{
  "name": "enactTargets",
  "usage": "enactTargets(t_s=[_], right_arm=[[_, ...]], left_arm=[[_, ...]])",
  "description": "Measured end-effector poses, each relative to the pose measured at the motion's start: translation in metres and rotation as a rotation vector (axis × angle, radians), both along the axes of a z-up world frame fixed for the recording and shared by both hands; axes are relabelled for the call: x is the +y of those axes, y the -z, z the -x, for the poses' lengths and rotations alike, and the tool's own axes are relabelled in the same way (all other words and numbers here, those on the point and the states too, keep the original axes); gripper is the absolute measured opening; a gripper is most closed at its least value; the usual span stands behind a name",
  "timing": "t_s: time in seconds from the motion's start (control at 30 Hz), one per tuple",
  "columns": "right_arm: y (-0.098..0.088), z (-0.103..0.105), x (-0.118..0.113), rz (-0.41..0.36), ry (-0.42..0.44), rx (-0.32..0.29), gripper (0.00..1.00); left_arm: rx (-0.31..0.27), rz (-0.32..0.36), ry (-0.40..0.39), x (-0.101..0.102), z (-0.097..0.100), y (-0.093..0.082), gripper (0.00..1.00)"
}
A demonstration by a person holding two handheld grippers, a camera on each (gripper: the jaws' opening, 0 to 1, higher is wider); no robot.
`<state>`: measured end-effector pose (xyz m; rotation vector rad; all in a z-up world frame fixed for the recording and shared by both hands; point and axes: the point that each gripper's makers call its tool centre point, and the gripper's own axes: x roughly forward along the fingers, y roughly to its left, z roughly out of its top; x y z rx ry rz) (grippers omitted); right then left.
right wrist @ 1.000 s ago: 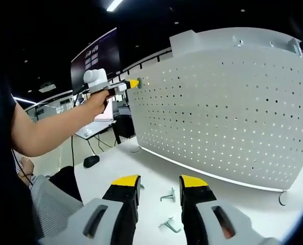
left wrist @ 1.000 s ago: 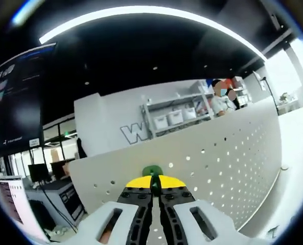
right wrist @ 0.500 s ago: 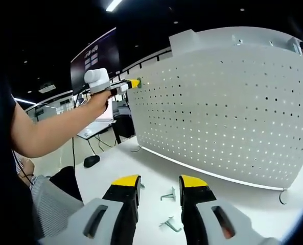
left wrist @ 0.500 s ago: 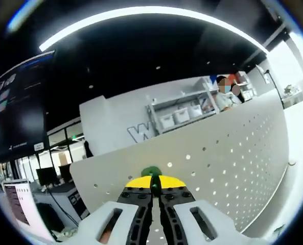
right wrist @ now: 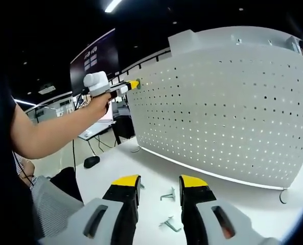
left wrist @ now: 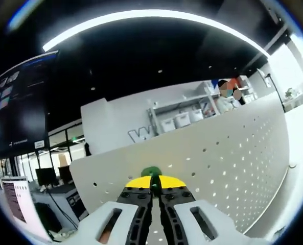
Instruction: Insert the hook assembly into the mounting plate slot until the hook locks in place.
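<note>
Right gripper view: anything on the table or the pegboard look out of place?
Nothing damaged or spilled. Two small grey metal hooks lie loose on the white table before the upright white perforated pegboard; the open right gripper hovers above them.

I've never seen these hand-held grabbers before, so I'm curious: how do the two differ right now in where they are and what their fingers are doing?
The left gripper has its fingers shut on a small green part; the right gripper has its fingers open and empty.

The left gripper is raised against the upper corner of the perforated white board; the right gripper sits low over the white table, above loose metal hooks.

Both have yellow-tipped black fingers.
</note>
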<state>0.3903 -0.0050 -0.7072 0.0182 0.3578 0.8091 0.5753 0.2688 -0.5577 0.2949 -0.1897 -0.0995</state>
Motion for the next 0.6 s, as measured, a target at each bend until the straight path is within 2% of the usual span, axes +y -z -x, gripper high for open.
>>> enactTargets(t_s=[0.23, 0.6], right_arm=[[0.0, 0.001, -0.005, 0.0, 0.007, 0.0, 0.29], [0.002, 0.004, -0.008, 0.0, 0.014, 0.0, 0.29]], left_arm=[[0.016, 0.016, -0.003, 0.002, 0.006, 0.0, 0.06], [0.01, 0.014, -0.012, 0.005, 0.026, -0.002, 0.1]])
